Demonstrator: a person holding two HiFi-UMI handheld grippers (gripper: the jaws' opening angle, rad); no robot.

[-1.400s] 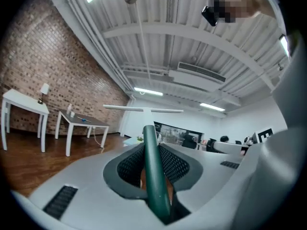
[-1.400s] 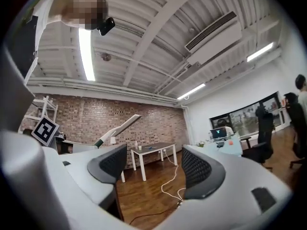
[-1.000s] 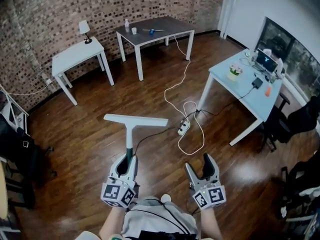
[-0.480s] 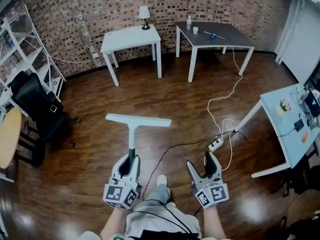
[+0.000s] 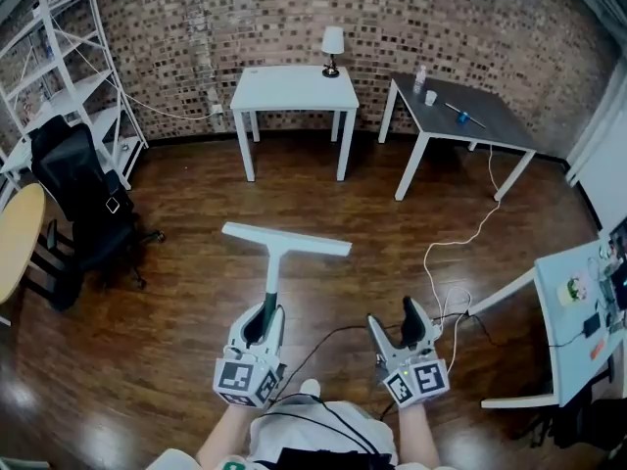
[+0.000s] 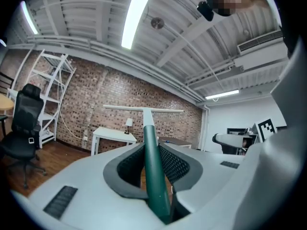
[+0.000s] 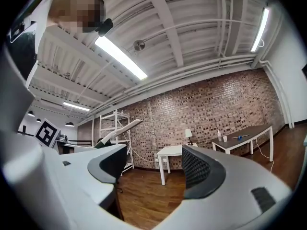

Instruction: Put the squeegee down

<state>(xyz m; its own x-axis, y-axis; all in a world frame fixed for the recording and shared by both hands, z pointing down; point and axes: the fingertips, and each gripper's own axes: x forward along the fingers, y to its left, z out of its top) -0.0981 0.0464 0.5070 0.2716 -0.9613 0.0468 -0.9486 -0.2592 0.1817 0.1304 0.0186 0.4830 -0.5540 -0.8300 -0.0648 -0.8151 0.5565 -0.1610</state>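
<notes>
The squeegee (image 5: 286,240) has a white T-shaped blade and a green handle (image 6: 152,169), held level above the wood floor. My left gripper (image 5: 263,323) is shut on the handle, and the blade (image 6: 144,109) sticks out ahead of the jaws. In the left gripper view, the left gripper (image 6: 152,152) has both pads pressed against the green handle. My right gripper (image 5: 409,321) hangs beside it to the right, open with nothing between its jaws. The right gripper view shows the right gripper (image 7: 153,169) open, with the squeegee (image 7: 117,131) off to its left.
A white table (image 5: 294,86) with a lamp (image 5: 333,39) stands ahead against the brick wall. Right of it is a dark table (image 5: 470,111). White shelving (image 5: 69,57) and a black chair (image 5: 83,204) are at the left. A cable (image 5: 460,253) and a pale desk (image 5: 588,311) are at the right.
The whole view has swung left: both tables slid rightward and the white table is now ahead. Shelving and chair came into view. Both grippers kept their pose, squeegee still gripped.
</notes>
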